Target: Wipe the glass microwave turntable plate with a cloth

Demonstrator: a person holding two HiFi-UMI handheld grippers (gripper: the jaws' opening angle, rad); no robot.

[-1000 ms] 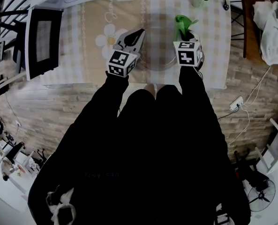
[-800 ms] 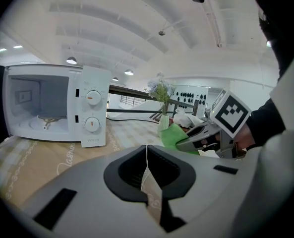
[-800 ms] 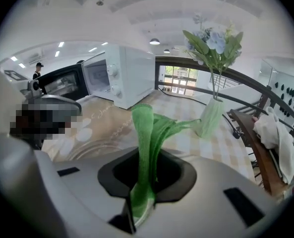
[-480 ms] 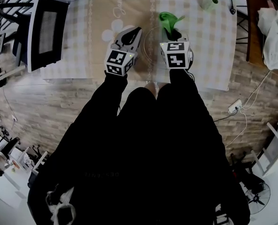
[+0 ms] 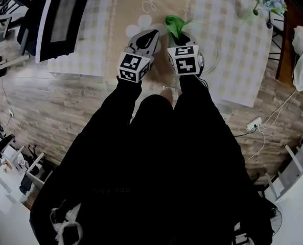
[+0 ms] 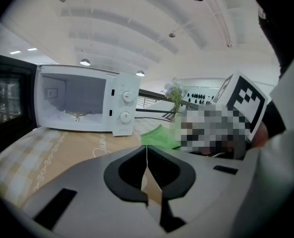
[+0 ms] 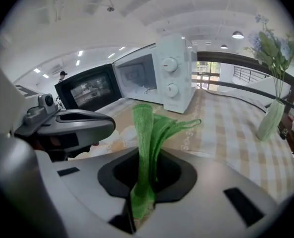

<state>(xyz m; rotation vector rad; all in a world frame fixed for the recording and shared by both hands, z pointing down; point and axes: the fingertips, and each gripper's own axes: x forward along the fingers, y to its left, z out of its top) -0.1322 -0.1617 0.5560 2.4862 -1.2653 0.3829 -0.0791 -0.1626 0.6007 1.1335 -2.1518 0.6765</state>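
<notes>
Right tongs, clamped on the green cloth, have travelled left off the glass plate, which lies on the worktop to their right. Left tongs are closed and empty. Risks: the tongs colliding; the unheld plate sliding.

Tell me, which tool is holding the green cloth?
The right tool: its jaws pinch the green cloth, which sticks up from between them. The left tool is shut with nothing in it.
</notes>
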